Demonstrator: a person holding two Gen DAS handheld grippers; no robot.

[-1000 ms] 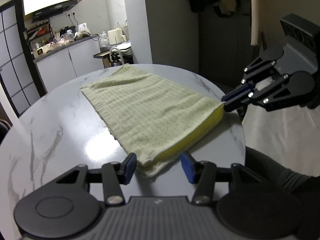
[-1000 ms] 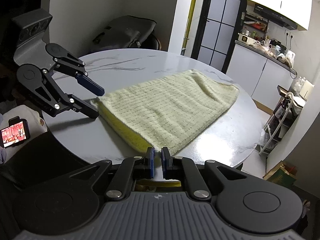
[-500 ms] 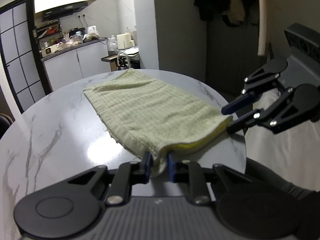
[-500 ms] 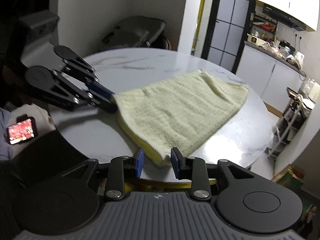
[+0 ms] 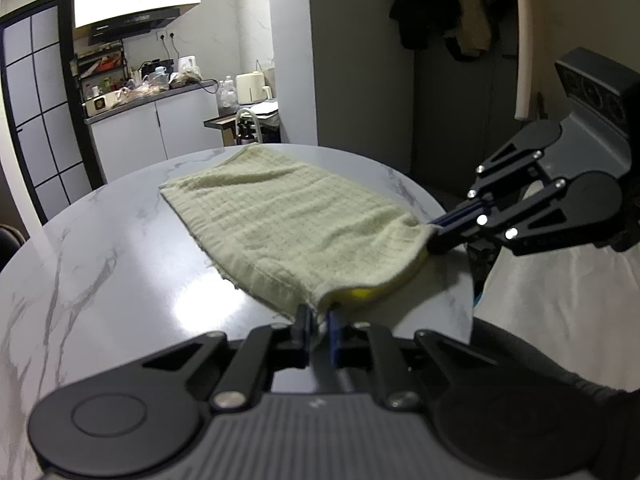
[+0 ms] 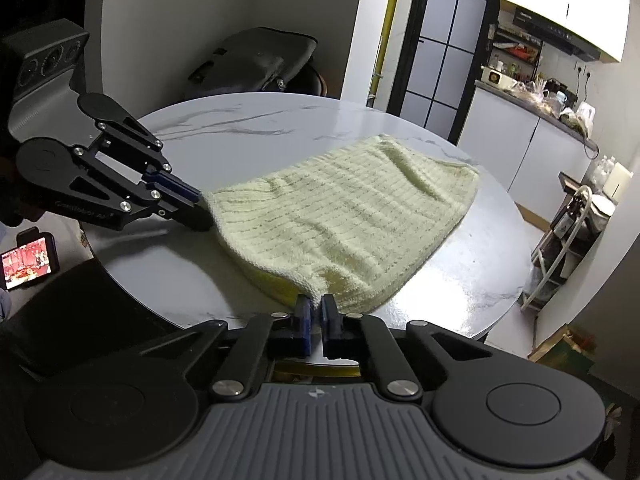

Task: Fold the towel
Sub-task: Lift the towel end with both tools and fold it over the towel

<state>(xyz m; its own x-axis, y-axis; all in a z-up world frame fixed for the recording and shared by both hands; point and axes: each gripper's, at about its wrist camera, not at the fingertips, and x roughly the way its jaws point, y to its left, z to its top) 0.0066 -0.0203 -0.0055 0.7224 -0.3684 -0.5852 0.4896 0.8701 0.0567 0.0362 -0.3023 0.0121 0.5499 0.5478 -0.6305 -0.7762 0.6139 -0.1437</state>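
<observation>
A pale yellow-green towel (image 5: pixel 288 216), folded in half with a brighter yellow inner side, lies on the round white marble table (image 5: pixel 100 264). My left gripper (image 5: pixel 318 320) is shut on the towel's near corner at the table's edge. My right gripper (image 6: pixel 316 310) is shut on the other near corner; it also shows in the left wrist view (image 5: pixel 434 236), pinching that corner. The left gripper shows in the right wrist view (image 6: pixel 202 210). The near edge of the towel (image 6: pixel 340 224) is lifted slightly between both grippers.
A kitchen counter (image 5: pixel 148 96) with appliances stands behind the table. A dark bag (image 6: pixel 256 60) sits beyond the table. A lit phone (image 6: pixel 28 258) lies low at the left. The table's edge (image 6: pixel 500 308) drops off near a metal rack.
The left gripper has shut on the towel's near corner. The right gripper opened, then shut again on its corner. The near edge has lifted slightly.
</observation>
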